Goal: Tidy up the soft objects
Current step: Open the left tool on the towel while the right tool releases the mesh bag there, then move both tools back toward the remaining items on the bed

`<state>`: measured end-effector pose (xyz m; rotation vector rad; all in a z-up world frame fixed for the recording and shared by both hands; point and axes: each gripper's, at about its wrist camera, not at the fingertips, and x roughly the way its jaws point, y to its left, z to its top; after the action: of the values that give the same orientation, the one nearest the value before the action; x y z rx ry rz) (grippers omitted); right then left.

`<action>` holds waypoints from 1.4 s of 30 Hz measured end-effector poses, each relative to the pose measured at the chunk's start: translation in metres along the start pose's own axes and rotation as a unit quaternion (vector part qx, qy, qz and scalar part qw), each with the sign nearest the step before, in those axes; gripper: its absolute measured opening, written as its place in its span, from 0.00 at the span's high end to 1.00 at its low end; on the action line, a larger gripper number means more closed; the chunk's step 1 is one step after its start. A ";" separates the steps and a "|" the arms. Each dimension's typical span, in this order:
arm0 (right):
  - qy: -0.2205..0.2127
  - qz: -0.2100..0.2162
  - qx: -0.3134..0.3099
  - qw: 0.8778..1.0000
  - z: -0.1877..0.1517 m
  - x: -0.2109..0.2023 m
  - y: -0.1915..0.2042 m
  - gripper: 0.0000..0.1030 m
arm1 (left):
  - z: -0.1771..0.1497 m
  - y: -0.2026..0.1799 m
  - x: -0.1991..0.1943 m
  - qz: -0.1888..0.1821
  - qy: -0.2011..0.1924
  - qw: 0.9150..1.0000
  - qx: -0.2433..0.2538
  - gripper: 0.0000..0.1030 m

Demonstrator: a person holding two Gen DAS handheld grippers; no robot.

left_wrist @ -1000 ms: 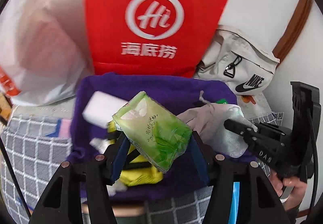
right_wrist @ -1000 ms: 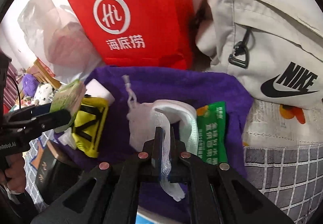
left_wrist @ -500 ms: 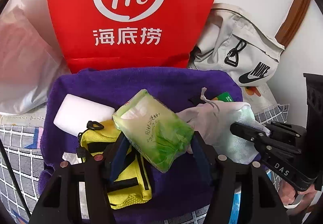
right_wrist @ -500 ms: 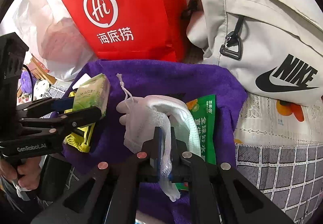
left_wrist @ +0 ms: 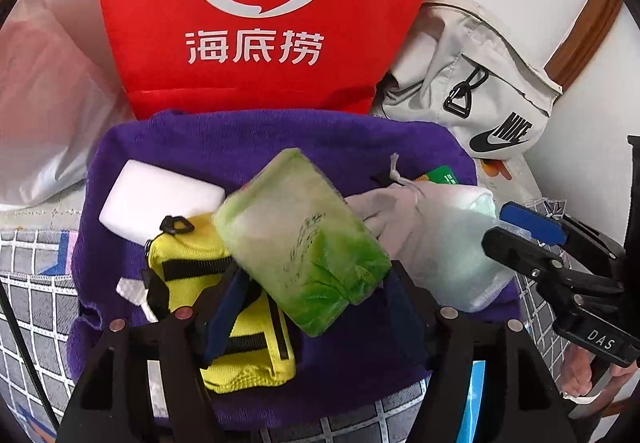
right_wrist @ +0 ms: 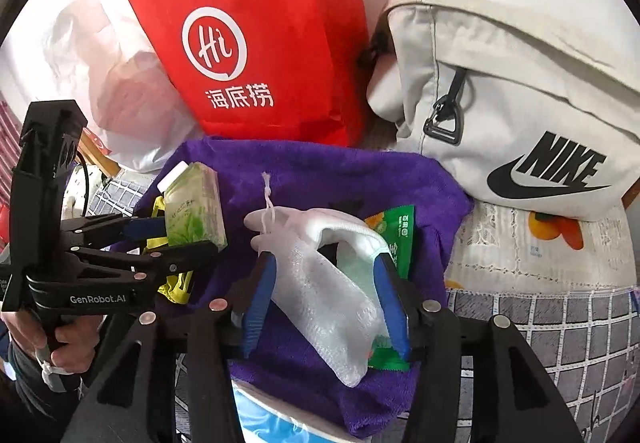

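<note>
Now the left gripper (left_wrist: 304, 283) grips the green tissue pack (left_wrist: 302, 239) above the purple towel (left_wrist: 280, 139), while the right gripper (right_wrist: 326, 295) straddles the mesh pouch (right_wrist: 324, 291), jaws open; next comes placing the pack.

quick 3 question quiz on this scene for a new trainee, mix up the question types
1. True or false: the left gripper is shut on the green tissue pack.
2. Multiple choice: the white mesh pouch lies on A) the red bag, B) the purple towel, C) the white Nike bag.
3. Fill in: the right gripper has its jaws ____ on either side of the mesh pouch.

Key: 1 true. 2 B. 3 open.
</note>
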<state>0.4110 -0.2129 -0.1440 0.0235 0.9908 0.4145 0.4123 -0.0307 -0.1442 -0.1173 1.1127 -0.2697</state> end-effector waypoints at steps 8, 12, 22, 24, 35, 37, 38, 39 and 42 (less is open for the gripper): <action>-0.024 -0.012 -0.012 1.000 -0.009 -0.034 0.012 0.43 | -0.013 0.000 -0.023 -0.002 -0.010 1.000 -0.005 0.28; -0.036 -0.001 -0.013 0.999 -0.024 -0.055 0.022 0.43 | -0.025 0.005 -0.042 -0.002 -0.016 1.000 -0.013 0.28; -0.048 0.010 -0.004 0.999 -0.076 -0.102 0.053 0.43 | -0.072 0.007 -0.094 -0.001 -0.045 0.999 -0.019 0.29; -0.048 0.022 -0.001 0.999 -0.088 -0.111 0.059 0.43 | -0.084 0.007 -0.101 -0.004 -0.044 0.999 -0.021 0.29; -0.009 0.046 -0.048 0.998 -0.153 -0.107 0.108 0.74 | -0.149 0.020 -0.122 -0.001 -0.057 0.997 -0.046 0.29; 0.002 0.043 -0.055 0.998 -0.160 -0.099 0.113 0.75 | -0.161 0.024 -0.126 0.001 -0.062 0.997 -0.052 0.29; 0.006 0.035 -0.060 0.998 -0.162 -0.095 0.116 0.75 | -0.165 0.026 -0.128 0.000 -0.063 0.996 -0.055 0.29; 0.007 0.029 -0.063 0.998 -0.164 -0.093 0.119 0.75 | -0.170 0.028 -0.129 -0.003 -0.064 0.996 -0.058 0.29; 0.015 0.018 -0.072 0.997 -0.166 -0.084 0.124 0.75 | -0.182 0.034 -0.133 -0.011 -0.066 0.996 -0.064 0.29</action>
<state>0.1944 -0.1554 -0.1429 -0.0949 0.9899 0.5190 0.1993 0.0456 -0.1163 -0.2575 0.9969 -0.2065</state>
